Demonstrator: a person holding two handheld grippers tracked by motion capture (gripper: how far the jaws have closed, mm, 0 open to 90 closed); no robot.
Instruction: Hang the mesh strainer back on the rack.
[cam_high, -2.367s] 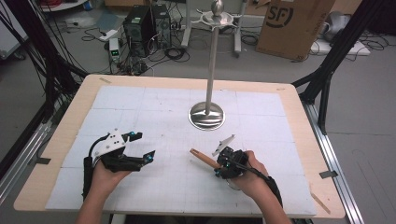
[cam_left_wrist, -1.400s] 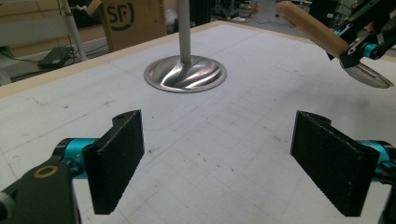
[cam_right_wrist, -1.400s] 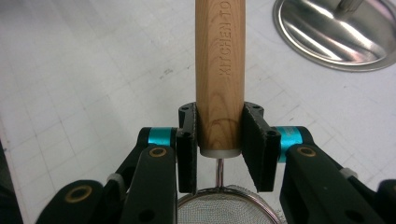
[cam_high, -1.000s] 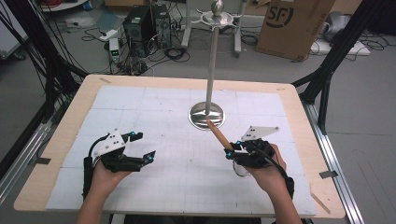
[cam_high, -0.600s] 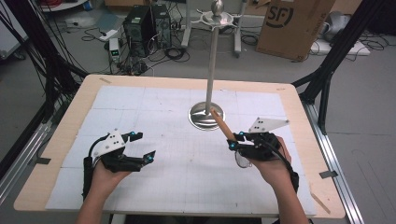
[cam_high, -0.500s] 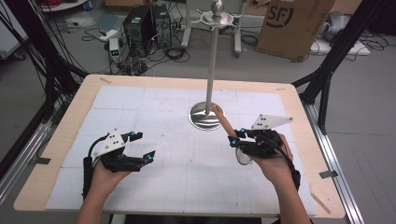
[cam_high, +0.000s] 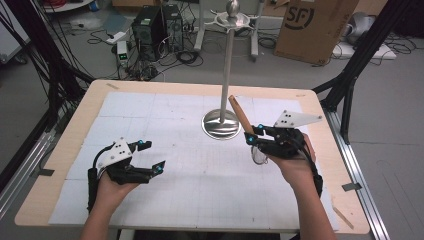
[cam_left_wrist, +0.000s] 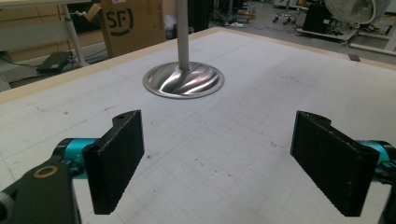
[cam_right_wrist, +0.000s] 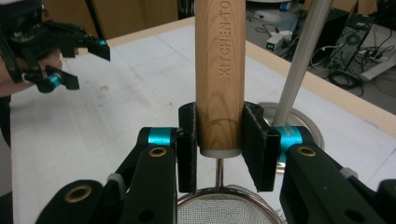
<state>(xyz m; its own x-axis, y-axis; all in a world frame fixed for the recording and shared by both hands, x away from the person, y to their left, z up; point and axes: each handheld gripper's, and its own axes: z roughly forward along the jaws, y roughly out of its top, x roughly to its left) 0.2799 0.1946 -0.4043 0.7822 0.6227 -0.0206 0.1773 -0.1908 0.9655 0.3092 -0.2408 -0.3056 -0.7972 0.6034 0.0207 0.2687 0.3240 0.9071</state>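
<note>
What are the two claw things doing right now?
Left gripper: open, holding nothing.
Right gripper: closed on the strainer's wooden handle.

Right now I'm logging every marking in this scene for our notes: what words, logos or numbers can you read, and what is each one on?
"KITCHEN TO": engraved along the round wooden handle of the mesh strainer, cut off at the top edge of the right gripper view.
"SF": dark logo on the brown cardboard box on the floor beyond the table, also readable in the left gripper view.
Nothing else is readable.
</note>
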